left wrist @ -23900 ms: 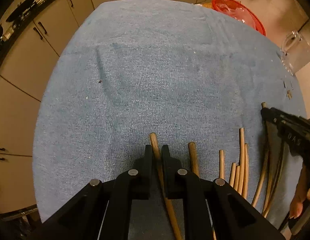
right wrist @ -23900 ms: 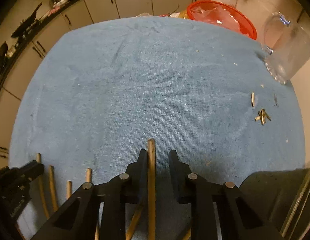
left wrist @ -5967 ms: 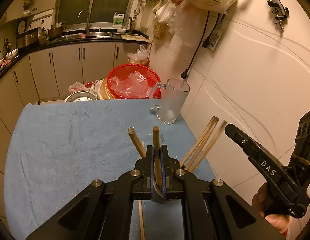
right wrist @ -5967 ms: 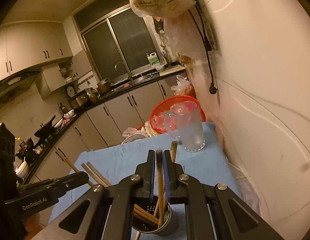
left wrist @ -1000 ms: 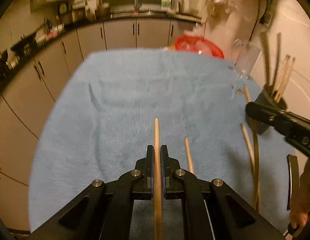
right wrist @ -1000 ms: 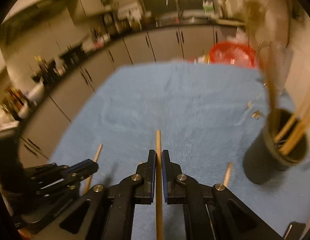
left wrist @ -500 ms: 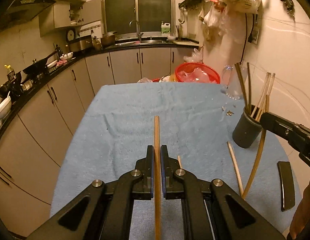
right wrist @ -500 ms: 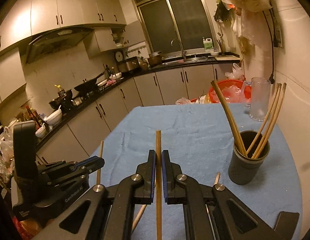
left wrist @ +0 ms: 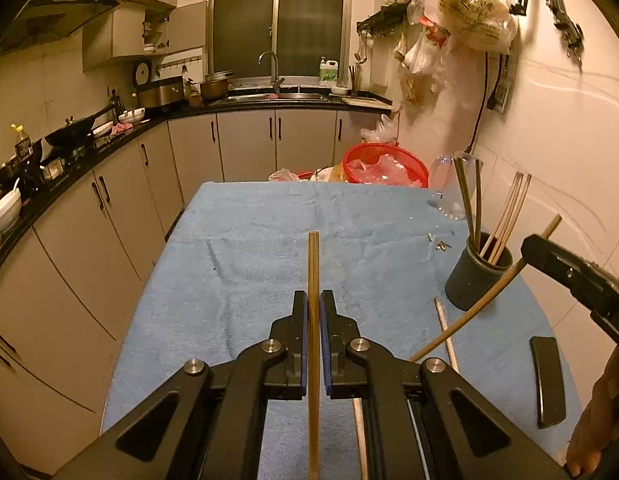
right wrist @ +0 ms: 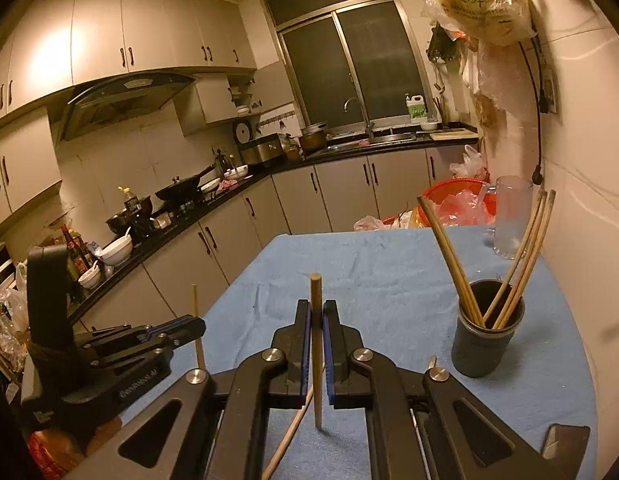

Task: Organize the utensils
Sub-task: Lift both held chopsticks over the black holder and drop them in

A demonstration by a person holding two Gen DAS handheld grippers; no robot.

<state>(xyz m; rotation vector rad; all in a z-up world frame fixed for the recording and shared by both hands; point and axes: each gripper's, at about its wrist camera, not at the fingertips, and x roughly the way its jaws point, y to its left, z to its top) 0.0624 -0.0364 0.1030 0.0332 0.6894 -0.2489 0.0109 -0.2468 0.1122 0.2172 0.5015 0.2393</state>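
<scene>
Two black hand-held grippers are hanging above a table covered with a light blue terry cloth (left wrist: 269,264), each one clamping a single wooden chopstick. The left gripper (left wrist: 314,308) is pinching a straight brown chopstick (left wrist: 313,280) tight between its closed fingers, the stick running forward along them. The right gripper (right wrist: 316,316) is likewise squeezing its own round-tipped chopstick (right wrist: 315,292) with no gap showing. A dark cylindrical holder (right wrist: 483,346) is standing on the cloth toward the right wall, carrying several long wooden chopsticks (right wrist: 449,256) that are leaning outward. Two more loose chopsticks (left wrist: 445,332) are lying on the cloth just beside the holder. A frosted glass mug (right wrist: 509,216) and a red plastic basket (left wrist: 383,164) are sitting at the far end.
</scene>
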